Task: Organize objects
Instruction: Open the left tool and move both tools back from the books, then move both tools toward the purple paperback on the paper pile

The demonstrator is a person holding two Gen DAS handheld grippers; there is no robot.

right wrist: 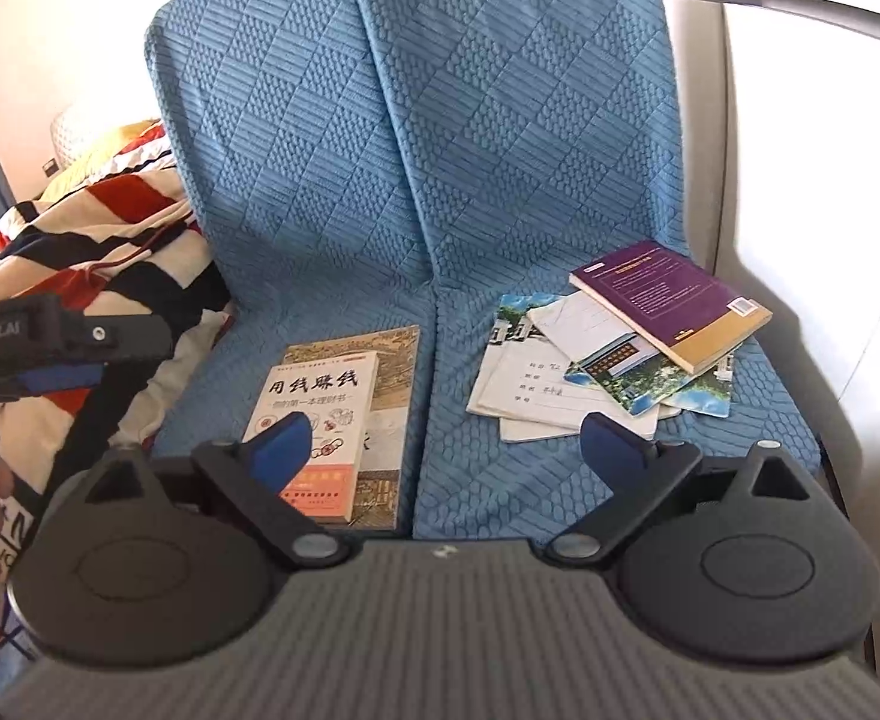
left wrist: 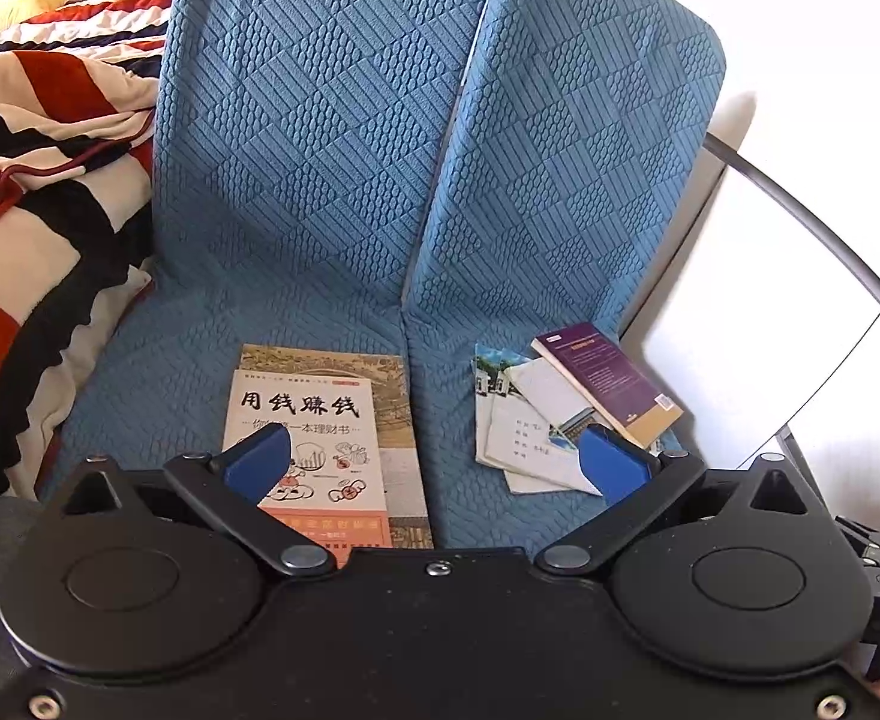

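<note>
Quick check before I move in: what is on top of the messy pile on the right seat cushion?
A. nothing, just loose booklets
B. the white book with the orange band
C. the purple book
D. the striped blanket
C: the purple book lies tilted across the loose booklets, while the white book sits on the left cushion.

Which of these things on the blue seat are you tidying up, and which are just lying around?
For the job:
- white and orange book, lying on a larger picture-cover book
- purple book, on top of the messy pile
- thin booklets under it

Just lying about:
- striped blanket
- blue seat cover
- curved metal rail
</note>
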